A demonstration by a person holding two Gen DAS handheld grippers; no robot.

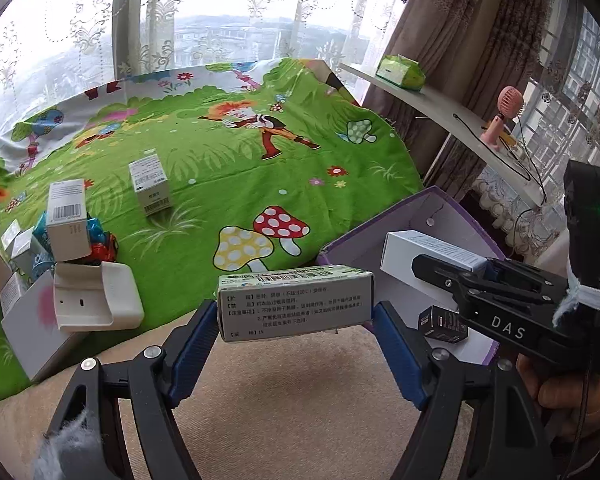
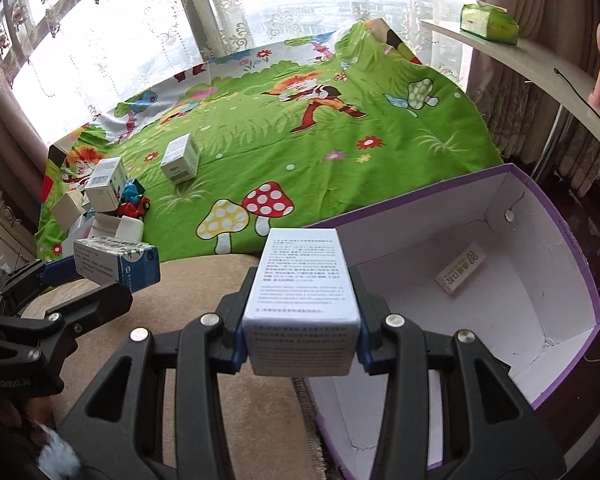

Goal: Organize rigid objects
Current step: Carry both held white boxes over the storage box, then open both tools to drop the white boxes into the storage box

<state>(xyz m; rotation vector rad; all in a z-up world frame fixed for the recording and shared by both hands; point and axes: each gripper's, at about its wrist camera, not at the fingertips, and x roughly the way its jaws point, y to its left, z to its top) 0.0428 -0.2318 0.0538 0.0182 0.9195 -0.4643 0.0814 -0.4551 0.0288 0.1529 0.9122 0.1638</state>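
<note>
My left gripper (image 1: 295,320) is shut on a green-and-white medicine box (image 1: 294,304), held crosswise above the beige cushion; it also shows in the right wrist view (image 2: 116,260). My right gripper (image 2: 300,338) is shut on a tall white box (image 2: 302,284) at the left rim of the purple storage box (image 2: 572,240). In the left wrist view the right gripper (image 1: 420,268) holds that white box (image 1: 424,250) over the purple box (image 1: 452,204). A small label-printed box (image 2: 460,268) lies inside, and a small dark box (image 1: 444,324) too.
A pile of white boxes (image 1: 66,220), a toy car (image 1: 104,248) and a white case (image 1: 96,300) lie at the left on the green cartoon cloth (image 1: 240,160). One white box (image 1: 150,186) stands alone mid-cloth. A shelf at right holds a tissue pack (image 1: 400,72) and pink fan (image 1: 504,120).
</note>
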